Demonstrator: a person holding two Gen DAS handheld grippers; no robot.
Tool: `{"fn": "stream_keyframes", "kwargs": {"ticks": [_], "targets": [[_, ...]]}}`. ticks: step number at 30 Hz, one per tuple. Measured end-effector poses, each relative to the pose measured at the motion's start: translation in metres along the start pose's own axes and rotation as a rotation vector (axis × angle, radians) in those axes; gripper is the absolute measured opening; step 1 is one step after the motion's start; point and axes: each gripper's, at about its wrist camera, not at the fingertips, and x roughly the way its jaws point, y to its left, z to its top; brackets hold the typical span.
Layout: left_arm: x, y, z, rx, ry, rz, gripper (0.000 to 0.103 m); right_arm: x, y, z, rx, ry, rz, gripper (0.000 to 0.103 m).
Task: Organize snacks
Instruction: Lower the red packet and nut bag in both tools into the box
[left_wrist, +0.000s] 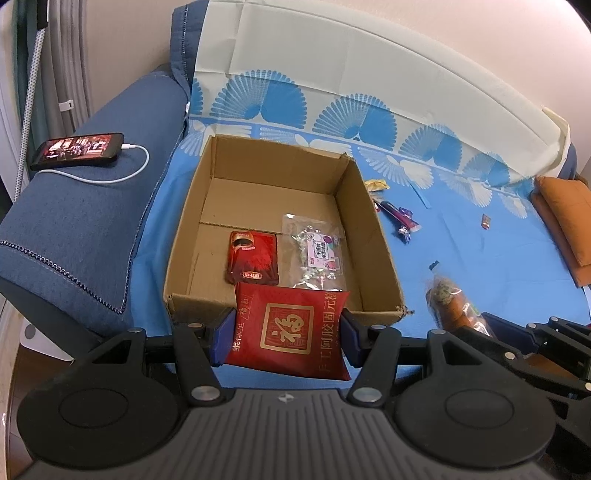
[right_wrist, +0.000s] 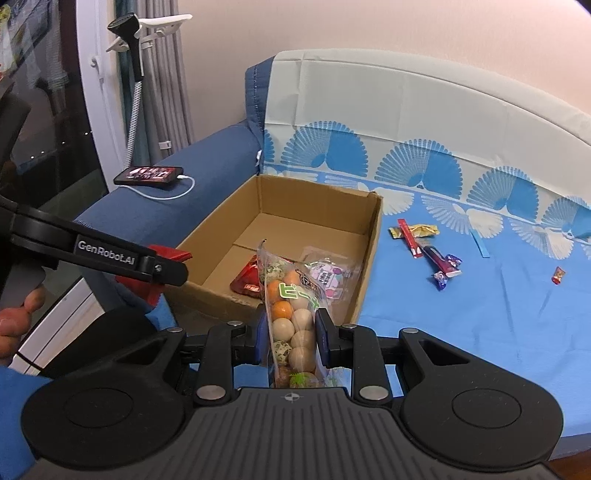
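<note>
A: What is the left claw (left_wrist: 286, 338) doing?

B: It is pinching a flat red packet (left_wrist: 291, 332) with gold lettering, one blue pad pressing on each side edge. The packet is hanging just short of the near wall of the cardboard box (left_wrist: 184, 229), which is sitting straight ahead of that claw on the blue patterned sheet (left_wrist: 480, 258).

A: And what is lying in the box?

B: Two things are resting on its floor, just beyond the held packet: a small red pouch (left_wrist: 253, 258) to the left and a clear bag with a pink label (left_wrist: 317, 251) to the right, touching or nearly touching each other.

A: How is the right claw (right_wrist: 291, 339) standing?

B: It is closing its pads on a clear bag of round snack balls (right_wrist: 291, 317), orange, pale and speckled, holding it upright between the fingers. The box is lying ahead of it and slightly left, and the bag's top is overlapping the box's near wall in that view.

A: Anything off to the side?

B: To the right of both claws, loose wrapped sweets are lying on the sheet: a gold wrapper (right_wrist: 421, 230), a red stick (right_wrist: 412, 240), a dark bar with blue twists (right_wrist: 443, 264) and a small red candy (right_wrist: 558, 275), well apart from the box. Far left of the claws, a phone (left_wrist: 77, 149) is sitting on the sofa arm, its white cable (left_wrist: 122, 173) plugged in.
</note>
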Motion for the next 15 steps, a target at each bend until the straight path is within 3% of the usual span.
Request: {"fn": "stream_keyframes", "kwargs": {"ticks": [15], "targets": [[0.027,0.013,0.048,-0.033,-0.033,0.019,0.063,0.036,-0.010,0.030,0.013,0.003,0.002,0.028]]}}
